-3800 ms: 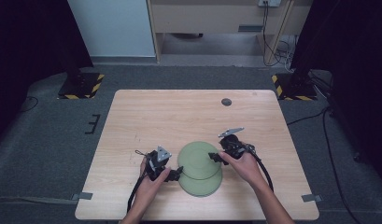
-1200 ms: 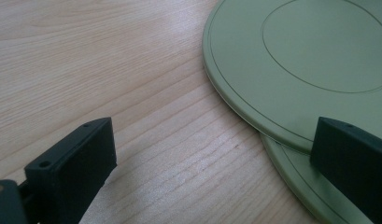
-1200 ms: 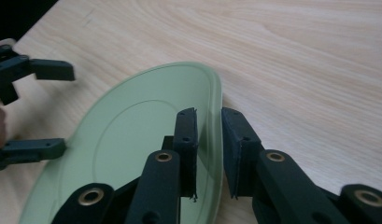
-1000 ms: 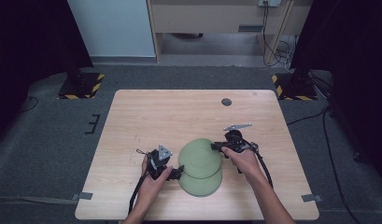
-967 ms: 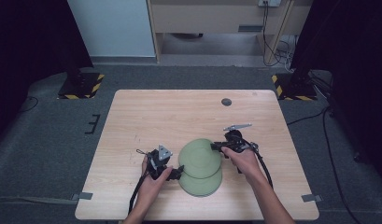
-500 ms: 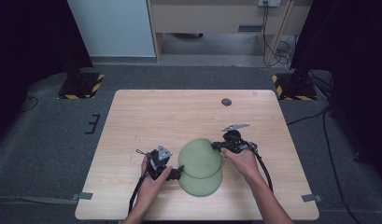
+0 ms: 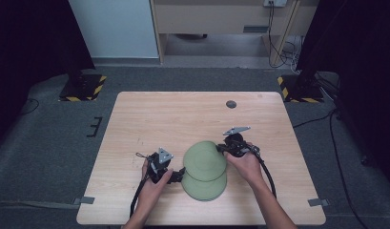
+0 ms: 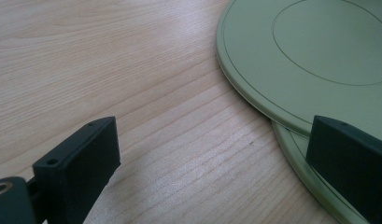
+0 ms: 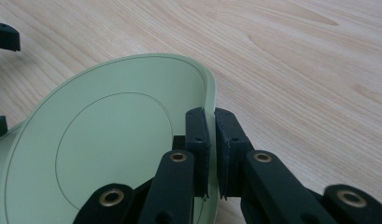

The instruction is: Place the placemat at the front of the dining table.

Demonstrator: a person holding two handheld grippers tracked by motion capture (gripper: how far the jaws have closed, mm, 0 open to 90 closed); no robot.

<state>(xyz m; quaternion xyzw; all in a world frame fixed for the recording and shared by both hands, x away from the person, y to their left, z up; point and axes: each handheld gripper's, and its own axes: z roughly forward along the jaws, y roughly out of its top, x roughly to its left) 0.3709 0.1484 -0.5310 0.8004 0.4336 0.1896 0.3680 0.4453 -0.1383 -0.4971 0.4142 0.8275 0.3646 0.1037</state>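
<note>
- Since a second ago the right gripper (image 7: 224,148) has closed its jaws onto the upper plate (image 7: 205,160)'s rim, tilting it.
- It overlaps the lower plate (image 7: 204,187) near the tabletop (image 7: 183,114)'s front edge.
- The left gripper (image 7: 179,174) stands open beside them.

Lab-type recording space: bare wooden table (image 7: 192,114), black curtains (image 7: 30,47), hazard-striped stand bases (image 7: 83,88), loose cables (image 7: 283,47)
</note>
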